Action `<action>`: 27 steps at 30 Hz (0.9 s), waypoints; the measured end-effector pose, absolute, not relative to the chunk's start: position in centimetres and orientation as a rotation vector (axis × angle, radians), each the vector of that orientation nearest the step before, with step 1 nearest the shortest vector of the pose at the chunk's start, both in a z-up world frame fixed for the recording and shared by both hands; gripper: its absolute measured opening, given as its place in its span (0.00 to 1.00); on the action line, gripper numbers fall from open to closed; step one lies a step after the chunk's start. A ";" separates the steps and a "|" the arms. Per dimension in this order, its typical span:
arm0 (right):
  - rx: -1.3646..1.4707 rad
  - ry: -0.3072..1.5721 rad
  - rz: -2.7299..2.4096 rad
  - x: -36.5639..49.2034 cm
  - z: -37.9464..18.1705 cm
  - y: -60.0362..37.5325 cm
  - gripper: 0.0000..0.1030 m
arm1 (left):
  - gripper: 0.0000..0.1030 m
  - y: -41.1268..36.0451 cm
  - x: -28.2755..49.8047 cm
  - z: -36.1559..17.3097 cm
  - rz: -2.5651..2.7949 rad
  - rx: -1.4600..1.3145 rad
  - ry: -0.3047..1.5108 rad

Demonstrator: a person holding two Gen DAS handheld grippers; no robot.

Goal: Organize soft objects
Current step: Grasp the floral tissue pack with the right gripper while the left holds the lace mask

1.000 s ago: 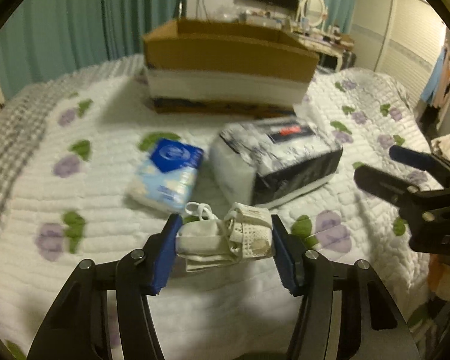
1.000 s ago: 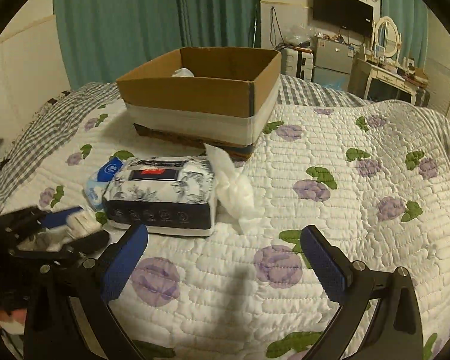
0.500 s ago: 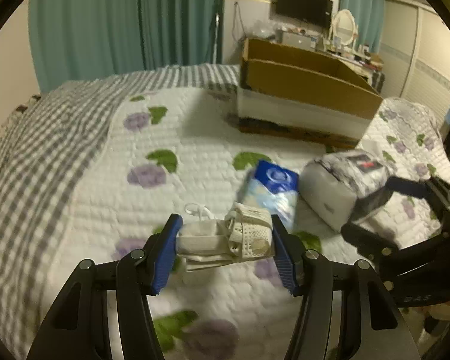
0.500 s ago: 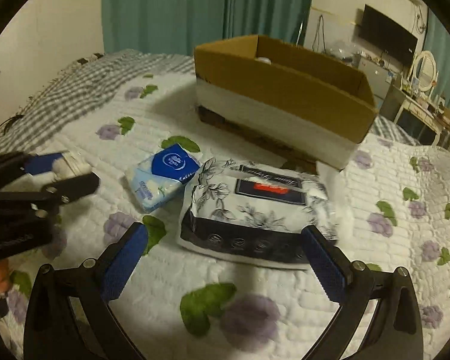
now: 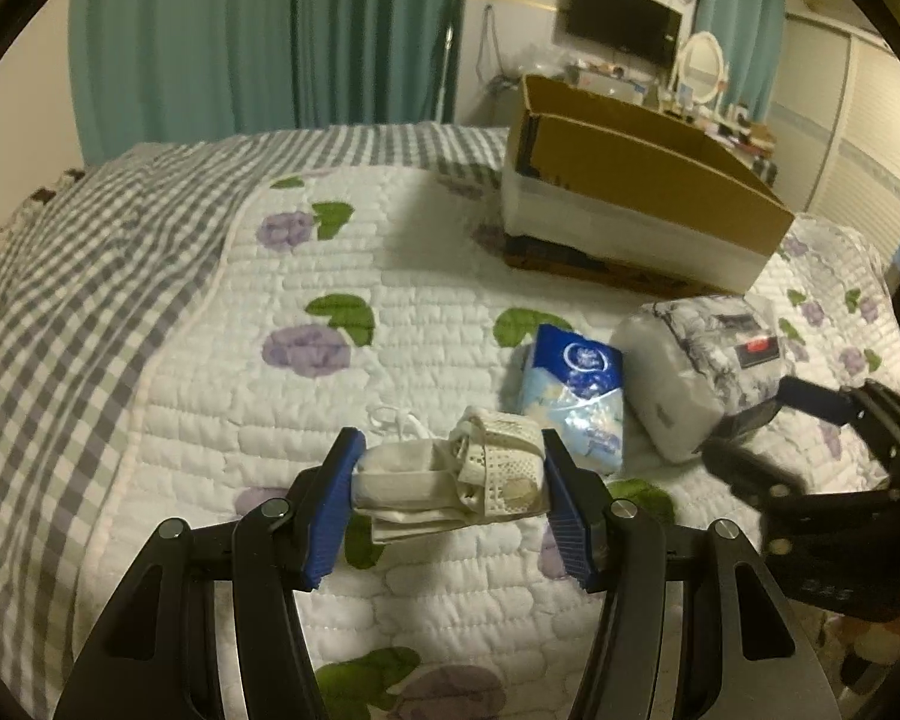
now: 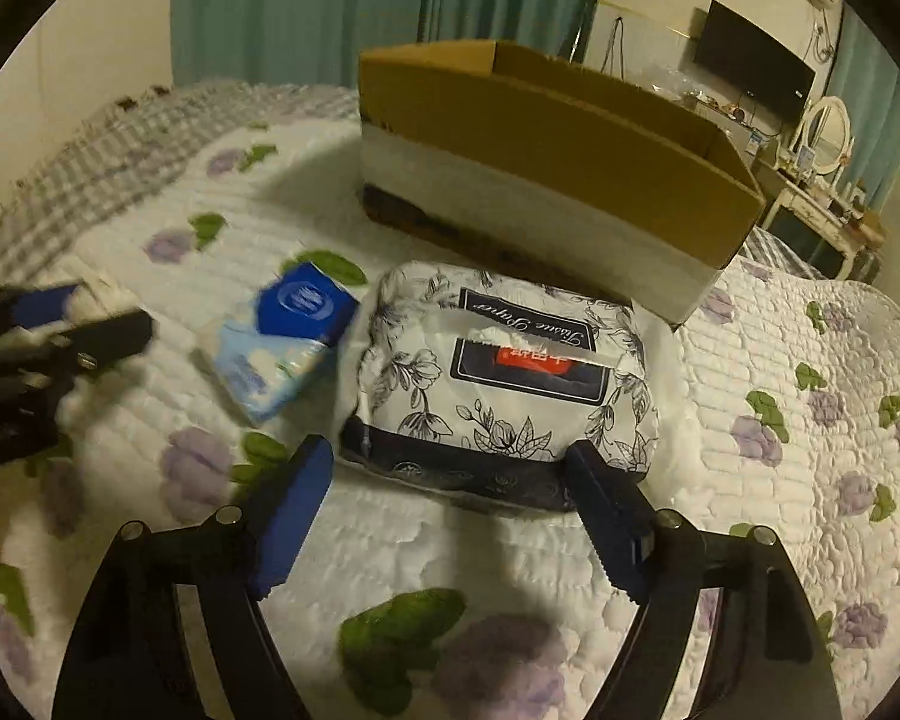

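Quilted white bedding (image 5: pixel 426 276) with purple flowers fills both views, teal curtains (image 5: pixel 258 36) behind. At lower centre of the left wrist view, the left gripper (image 5: pixel 450 495) is clamped on a bundle of cream cloth and lace (image 5: pixel 450 483), lifted off the quilt. At the bottom of the right wrist view, the right gripper (image 6: pixel 453 507) stands spread wide just before a floral tissue pack (image 6: pixel 504 384), with a small blue tissue packet (image 6: pixel 285 339) to its left and a cardboard box (image 6: pixel 546 180) beyond.
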State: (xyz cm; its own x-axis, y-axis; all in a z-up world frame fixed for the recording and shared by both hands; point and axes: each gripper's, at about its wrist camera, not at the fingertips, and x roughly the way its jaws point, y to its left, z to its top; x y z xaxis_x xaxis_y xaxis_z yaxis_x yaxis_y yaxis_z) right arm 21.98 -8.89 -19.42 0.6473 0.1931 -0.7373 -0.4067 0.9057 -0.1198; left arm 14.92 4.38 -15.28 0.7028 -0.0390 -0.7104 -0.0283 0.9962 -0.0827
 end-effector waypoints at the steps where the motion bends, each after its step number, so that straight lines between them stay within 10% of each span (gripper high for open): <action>1: -0.282 0.778 0.348 21.7 -18.9 -9.0 0.78 | 0.55 4.3 14.8 -15.2 -0.008 -0.089 0.787; 17: -0.401 0.827 0.358 24.5 -21.4 -6.3 0.85 | 0.55 4.4 14.9 -15.6 -0.011 -0.104 0.797; 27: -0.389 0.746 0.346 22.8 -19.6 -6.9 0.52 | 0.55 4.9 14.6 -15.6 -0.024 -0.133 0.799</action>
State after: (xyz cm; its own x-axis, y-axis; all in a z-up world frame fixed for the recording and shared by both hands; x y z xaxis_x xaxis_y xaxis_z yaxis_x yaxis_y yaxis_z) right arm 22.84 -6.94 -19.61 0.6846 0.1650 -0.7100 -0.4355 0.8736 -0.2170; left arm 14.56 4.87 -15.55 0.6973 -0.0717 -0.7131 -0.0292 0.9913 -0.1282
